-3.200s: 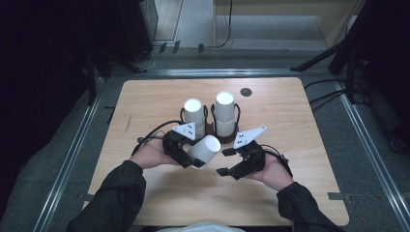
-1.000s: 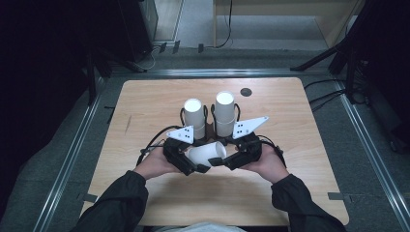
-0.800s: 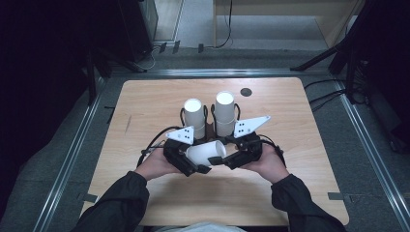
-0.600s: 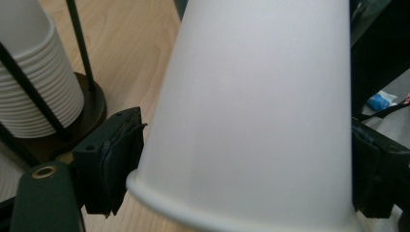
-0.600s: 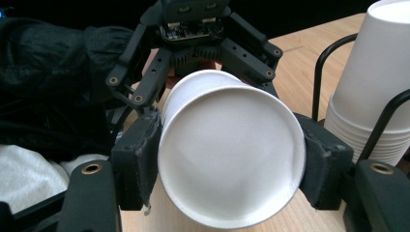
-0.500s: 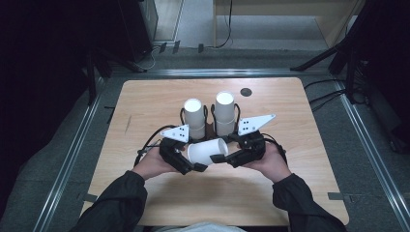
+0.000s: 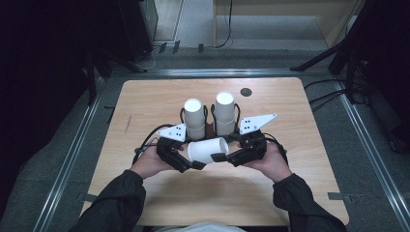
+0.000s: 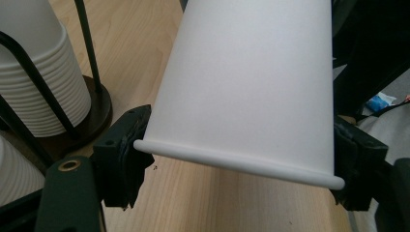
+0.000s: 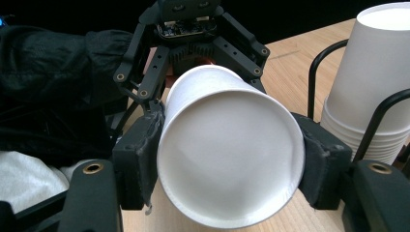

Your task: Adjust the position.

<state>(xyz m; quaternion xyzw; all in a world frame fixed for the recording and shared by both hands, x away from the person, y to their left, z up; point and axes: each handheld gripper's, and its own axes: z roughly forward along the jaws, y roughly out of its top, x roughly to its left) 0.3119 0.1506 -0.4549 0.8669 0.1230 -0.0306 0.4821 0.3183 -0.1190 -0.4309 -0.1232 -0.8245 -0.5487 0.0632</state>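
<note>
Where claws (image 7: 212, 160) meet, white cup (image 7: 208, 150) mouth hidden, stacks (image 7: 195, 118) cropped

held paper cup (image 7: 207, 150): plain matt white, no print
two stacks of paper cups (image 7: 195, 118): white, fine ribbing of stacked rims
wire cup holder (image 8: 29, 82): black rods, dark brown round base
left gripper (image 7: 189, 165): black jaws, brass-coloured screw eyelet
right gripper (image 7: 220, 157): black jaws and pads
three-cornered plates (image 7: 257, 123): pale grey with small black dots
wooden table (image 7: 145, 101): light tan, faint grain
round disc on the table (image 7: 246, 92): dark grey
sleeves (image 7: 113, 203): black
</note>
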